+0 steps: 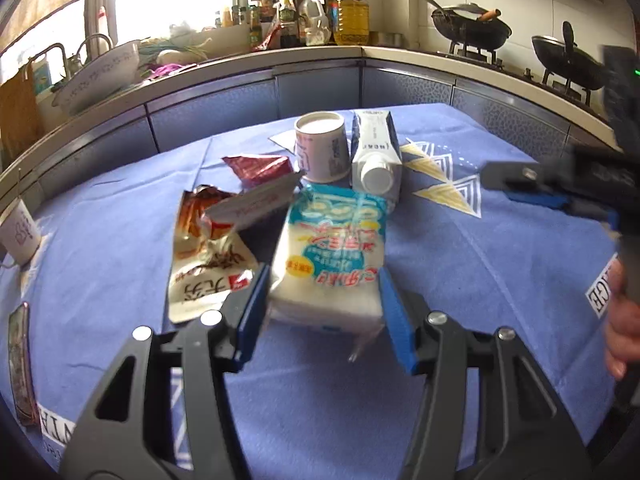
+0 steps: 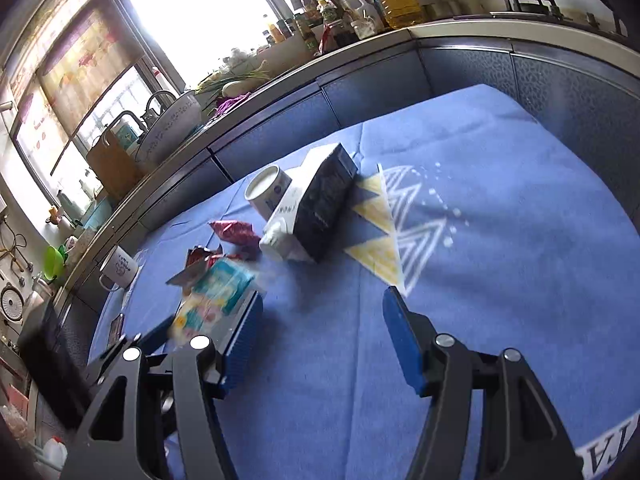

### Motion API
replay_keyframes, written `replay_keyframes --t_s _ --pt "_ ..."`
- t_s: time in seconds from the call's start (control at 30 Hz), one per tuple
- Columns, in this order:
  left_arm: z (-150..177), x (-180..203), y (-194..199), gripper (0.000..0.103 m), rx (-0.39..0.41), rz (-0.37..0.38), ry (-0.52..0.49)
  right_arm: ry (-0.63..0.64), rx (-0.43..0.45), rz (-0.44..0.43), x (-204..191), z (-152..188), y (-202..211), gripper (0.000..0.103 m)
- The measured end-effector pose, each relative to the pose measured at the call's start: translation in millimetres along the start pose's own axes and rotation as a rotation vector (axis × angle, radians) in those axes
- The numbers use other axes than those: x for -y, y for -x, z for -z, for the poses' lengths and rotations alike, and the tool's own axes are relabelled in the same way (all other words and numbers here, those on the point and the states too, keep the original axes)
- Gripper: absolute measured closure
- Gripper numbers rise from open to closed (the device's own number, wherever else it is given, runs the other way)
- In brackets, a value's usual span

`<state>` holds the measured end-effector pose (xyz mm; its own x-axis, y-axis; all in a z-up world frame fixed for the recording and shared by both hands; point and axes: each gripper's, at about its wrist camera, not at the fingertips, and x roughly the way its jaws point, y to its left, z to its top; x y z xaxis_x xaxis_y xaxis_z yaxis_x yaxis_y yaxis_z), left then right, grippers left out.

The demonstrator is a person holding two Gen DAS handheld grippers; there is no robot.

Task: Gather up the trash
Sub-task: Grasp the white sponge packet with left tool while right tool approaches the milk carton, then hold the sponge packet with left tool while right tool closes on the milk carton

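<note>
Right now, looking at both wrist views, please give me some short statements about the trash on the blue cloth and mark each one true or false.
1. The tissue pack sits between the left gripper jaws. True.
2. The paper cup stands mouth up. False: it is upside down.
3. The milk carton lies on its side. True.
4. The right gripper holds the carton. False: its jaws are empty.
5. The mug lies among the trash. False: it stands apart, near the cloth's edge.

Your matt blue woven tablecloth carries the glossy plastic tissue pack. Left of that pack you see a crinkled shiny foil pouch; behind it, a smooth white paper cup and a matt cardboard carton.
</note>
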<state>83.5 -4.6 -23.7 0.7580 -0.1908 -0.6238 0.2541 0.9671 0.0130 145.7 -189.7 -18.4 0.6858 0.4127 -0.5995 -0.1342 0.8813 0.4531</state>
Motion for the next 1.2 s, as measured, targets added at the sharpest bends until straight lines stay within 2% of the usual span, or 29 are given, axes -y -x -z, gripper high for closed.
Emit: replay_keyframes --t_s 0.07,0.17,0.3,0.4,0.43,0.5,0.6,0.87,0.97,1.07,1.13,1.2 --pt "13.6 -4.9 18.2 0.05 0.006 0.025 0.016 -0.001 -0.019 0.006 -6.8 -15.4 -23.0 0.041" --pt "31.5 -8.1 33.9 0.05 -0.01 0.018 0.019 -0.016 -0.045 0.024 -15.7 -36.4 -57.8 0.041" --pt "44.9 -9.4 40.9 0.049 -0.036 0.017 0.04 -0.027 -0.138 0.097 -21.9 -56.6 -108.1 0.034" --pt "48.5 -7.2 41.3 0.048 -0.047 0.014 0.042 -0.053 -0.198 0.084 -15.8 -62.8 -125.8 0.034" --pt "49.0 -6.4 41.8 0.047 -0.047 0.014 0.041 -0.047 -0.204 0.079 -14.7 -63.0 -124.1 0.036" --pt "48.2 -6.1 41.8 0.046 -0.045 0.016 0.039 -0.008 -0.202 0.096 -9.7 -62.4 -113.4 0.039" --pt "45.6 -7.3 39.8 0.046 -0.045 0.033 0.046 -0.015 -0.213 0.07 13.5 -54.8 -88.4 0.041" --pt "35.1 2.4 27.6 0.046 -0.063 0.139 0.078 -0.036 -0.25 -0.034 69.3 5.2 9.7 0.043" --pt "33.5 12.7 21.9 0.046 -0.072 0.153 0.061 0.015 -0.245 -0.017 72.2 26.4 42.5 0.043" --pt "34.6 21.2 15.4 0.043 -0.093 0.148 0.045 0.067 -0.204 0.017 70.1 43.9 66.3 0.042" --pt "36.2 24.6 12.3 0.037 -0.104 0.129 0.042 0.079 -0.158 0.058 70.1 51.5 76.2 0.036" --pt "37.2 25.0 11.6 0.028 -0.105 0.104 0.043 0.069 -0.125 0.059 71.3 56.5 80.8 0.031"
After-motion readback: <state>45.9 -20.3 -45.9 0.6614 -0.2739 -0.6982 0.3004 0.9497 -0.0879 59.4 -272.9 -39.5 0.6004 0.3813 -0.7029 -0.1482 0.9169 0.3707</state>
